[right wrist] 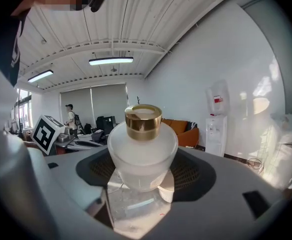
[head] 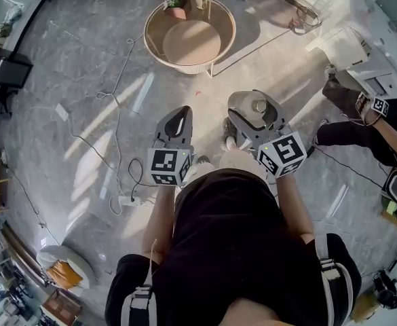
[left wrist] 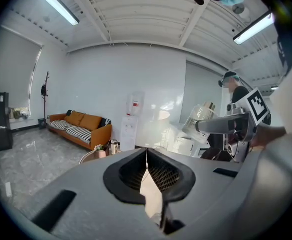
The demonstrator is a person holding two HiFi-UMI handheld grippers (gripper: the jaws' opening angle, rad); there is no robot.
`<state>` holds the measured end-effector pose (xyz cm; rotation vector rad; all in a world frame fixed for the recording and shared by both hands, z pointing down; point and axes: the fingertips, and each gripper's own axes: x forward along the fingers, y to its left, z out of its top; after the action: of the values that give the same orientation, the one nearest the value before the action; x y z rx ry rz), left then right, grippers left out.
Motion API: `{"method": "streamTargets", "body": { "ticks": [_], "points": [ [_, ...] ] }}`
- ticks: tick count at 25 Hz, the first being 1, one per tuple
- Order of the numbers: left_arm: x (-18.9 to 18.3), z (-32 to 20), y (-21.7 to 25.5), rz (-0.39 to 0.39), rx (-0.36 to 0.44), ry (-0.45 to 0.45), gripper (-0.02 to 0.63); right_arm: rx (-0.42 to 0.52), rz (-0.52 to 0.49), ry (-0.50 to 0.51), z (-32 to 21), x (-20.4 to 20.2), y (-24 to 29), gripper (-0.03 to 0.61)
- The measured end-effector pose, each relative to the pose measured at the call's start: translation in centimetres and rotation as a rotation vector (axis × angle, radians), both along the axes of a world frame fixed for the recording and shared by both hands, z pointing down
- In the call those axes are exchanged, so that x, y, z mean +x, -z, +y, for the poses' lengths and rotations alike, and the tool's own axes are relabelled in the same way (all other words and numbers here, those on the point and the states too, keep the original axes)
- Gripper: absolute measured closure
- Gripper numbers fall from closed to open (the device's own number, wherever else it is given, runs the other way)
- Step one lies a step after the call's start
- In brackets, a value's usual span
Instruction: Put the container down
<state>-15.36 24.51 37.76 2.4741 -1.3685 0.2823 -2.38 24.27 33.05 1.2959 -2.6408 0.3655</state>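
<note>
The container (right wrist: 143, 151) is a frosted white glass bottle with a gold cap (right wrist: 143, 120). It stands upright between the jaws of my right gripper (right wrist: 144, 176), which is shut on its lower body. In the head view the right gripper (head: 255, 112) is held in the air above the grey floor, and the bottle's cap (head: 260, 105) shows from above. My left gripper (head: 180, 117) is level beside it, a little to the left, and is shut on nothing. In the left gripper view its jaws (left wrist: 146, 168) meet along a seam, and the bottle (left wrist: 200, 115) shows at the right.
A round wooden table (head: 159, 20) with a small plant and a cup stands ahead on the marble floor. Cables and a power strip (head: 125, 200) lie to the left. Another person's legs (head: 351, 133) are at the right. An orange sofa (left wrist: 83, 126) and a water dispenser (left wrist: 134, 115) line the far wall.
</note>
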Motion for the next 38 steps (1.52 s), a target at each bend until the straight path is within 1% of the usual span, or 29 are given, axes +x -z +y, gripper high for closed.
{"method": "streamTargets", "body": {
  "ticks": [6, 11, 16, 20, 24, 27, 31, 35, 38],
  "points": [
    [3.0, -4.6, 1.3, -0.016, 0.008, 0.049, 0.592, 0.015, 0.002, 0.072, -5.4, 2.2, 0.5, 0.250],
    [6.0, -7.7, 1.0, 0.001, 0.013, 0.107, 0.594, 0.011, 0.004, 0.140, -9.2, 4.3, -0.1, 0.250],
    [8.1, -9.3, -0.1, 0.023, -0.009, 0.149, 0.593, -0.028, 0.003, 0.209, -11.6, 5.3, -1.5, 0.250],
    [8.8, -9.8, -0.6, 0.005, -0.023, 0.169, 0.592, -0.051, -0.015, 0.236, -12.9, 5.5, -2.5, 0.250],
    [7.7, -10.9, -1.1, -0.007, -0.035, 0.205, 0.592, -0.068, -0.010, 0.258, -14.6, 4.6, -3.2, 0.250],
    [6.8, -11.8, -1.7, -0.002, -0.050, 0.212, 0.592, -0.074, -0.016, 0.260, -15.6, 3.8, -3.4, 0.250],
    [6.6, -14.0, -2.4, 0.003, -0.051, 0.184, 0.592, -0.078, -0.010, 0.226, -17.6, 3.7, -3.9, 0.250],
    [6.1, -17.3, -2.5, 0.012, -0.054, 0.147, 0.594, -0.085, 0.000, 0.185, -20.1, 3.6, -3.8, 0.250],
    [5.8, -21.0, -2.3, 0.016, -0.045, 0.100, 0.593, -0.075, 0.008, 0.136, -23.2, 3.5, -3.6, 0.250]
  ]
}}
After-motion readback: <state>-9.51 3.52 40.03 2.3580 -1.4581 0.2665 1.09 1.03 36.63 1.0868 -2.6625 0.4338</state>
